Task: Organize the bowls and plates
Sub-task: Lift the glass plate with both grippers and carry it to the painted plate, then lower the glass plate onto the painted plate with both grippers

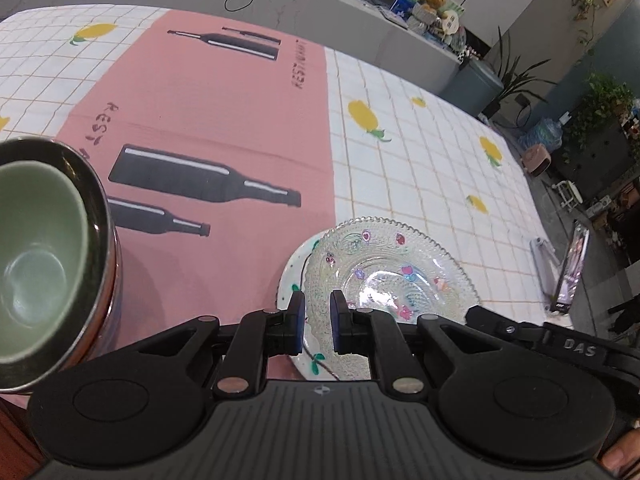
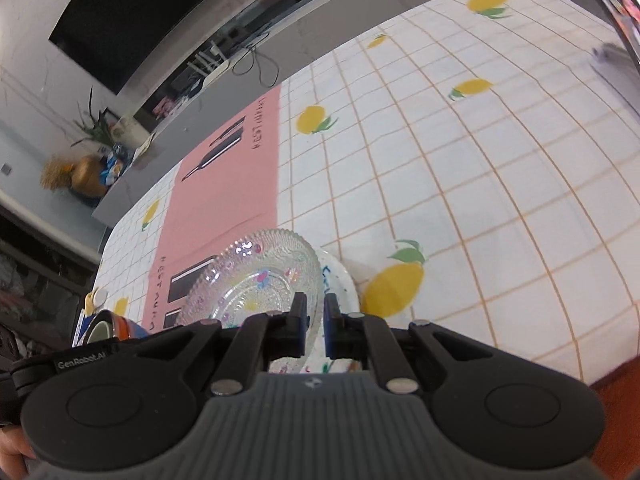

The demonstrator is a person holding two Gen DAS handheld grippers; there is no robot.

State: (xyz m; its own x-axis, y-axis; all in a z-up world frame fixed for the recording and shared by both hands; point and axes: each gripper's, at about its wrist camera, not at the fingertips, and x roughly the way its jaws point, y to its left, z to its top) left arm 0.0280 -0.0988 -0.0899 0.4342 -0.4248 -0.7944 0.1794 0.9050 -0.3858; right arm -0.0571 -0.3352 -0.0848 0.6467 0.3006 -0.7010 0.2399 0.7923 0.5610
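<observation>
A clear embossed glass plate (image 1: 392, 276) with coloured flowers lies tilted over a white painted plate (image 1: 290, 276) at the near edge of the pink mat. My left gripper (image 1: 319, 320) is shut on the glass plate's near left rim. My right gripper (image 2: 316, 320) is shut on the glass plate (image 2: 256, 280) at its right rim, with the white plate (image 2: 340, 280) just beyond its right finger. I cannot tell whether the two plates touch. A green bowl (image 1: 36, 264) sits nested in a steel bowl (image 1: 98, 216) at the far left, apart from both grippers.
A pink mat (image 1: 224, 120) printed with black bottles lies on a white checked tablecloth (image 1: 420, 160) with lemons. A phone on a stand (image 1: 572, 268) stands near the table's right edge. A grey counter (image 1: 320, 8) runs behind the table.
</observation>
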